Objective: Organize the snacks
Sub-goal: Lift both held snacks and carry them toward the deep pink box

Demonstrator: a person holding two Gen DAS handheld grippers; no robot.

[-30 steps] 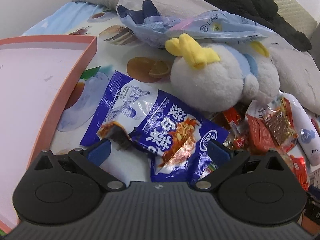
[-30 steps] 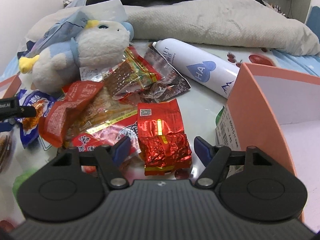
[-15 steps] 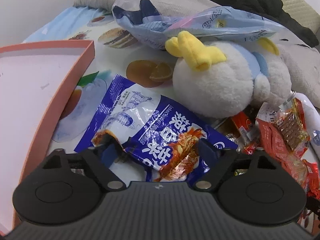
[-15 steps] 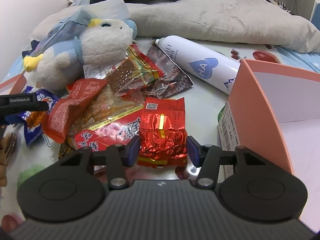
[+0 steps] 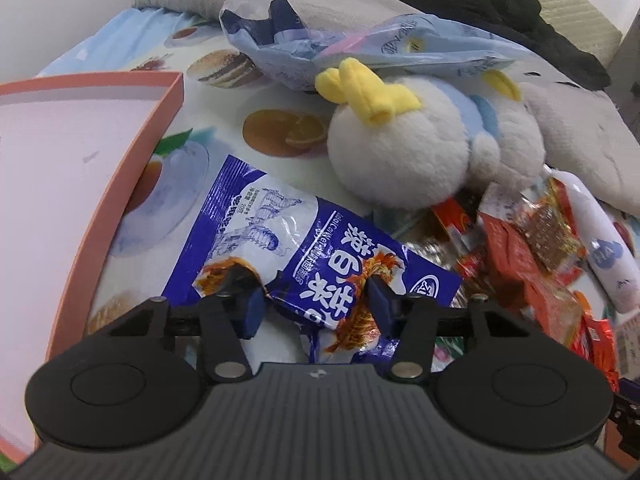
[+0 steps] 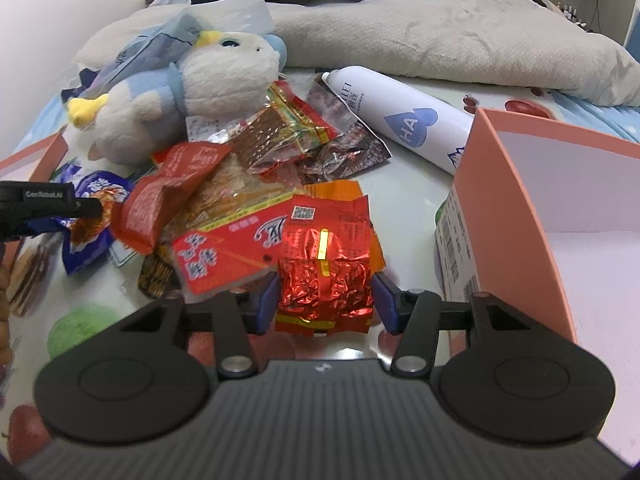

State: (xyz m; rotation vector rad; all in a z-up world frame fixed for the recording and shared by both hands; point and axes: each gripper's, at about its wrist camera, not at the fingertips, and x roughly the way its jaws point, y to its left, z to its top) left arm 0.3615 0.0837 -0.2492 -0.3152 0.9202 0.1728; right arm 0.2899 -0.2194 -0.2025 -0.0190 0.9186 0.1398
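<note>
While lying low at frame centre, blue snack bag (image 5: pixel 308 264) crumples between closing left gripper (image 5: pixel 314 306) jaws | red foil packet (image 6: pixel 325 276) clamped in right gripper (image 6: pixel 325 304) jaws, lower centre | pink box (image 6: pixel 520 216) at right.

Near end of the blue snack bag (image 5: pixel 304 264) hidden behind the body of the left gripper (image 5: pixel 316 306); whether both pads press it, not clear. Pink box lid (image 5: pixel 132 184) cut off by the left and bottom edges of the left wrist view. Lower rim of the red foil packet (image 6: pixel 324 276) lost behind the right gripper (image 6: pixel 326 300). Pink box (image 6: pixel 516 216) cut by the right edge. Spray can (image 6: pixel 404 124) partly behind that box's corner. Plush toy (image 5: pixel 404 148) half covered by a crumpled plastic bag (image 5: pixel 360 52). Print on the red wrappers (image 6: pixel 224 240) too small to read. Brown object at the right wrist view's left edge cut off, unidentifiable.
</note>
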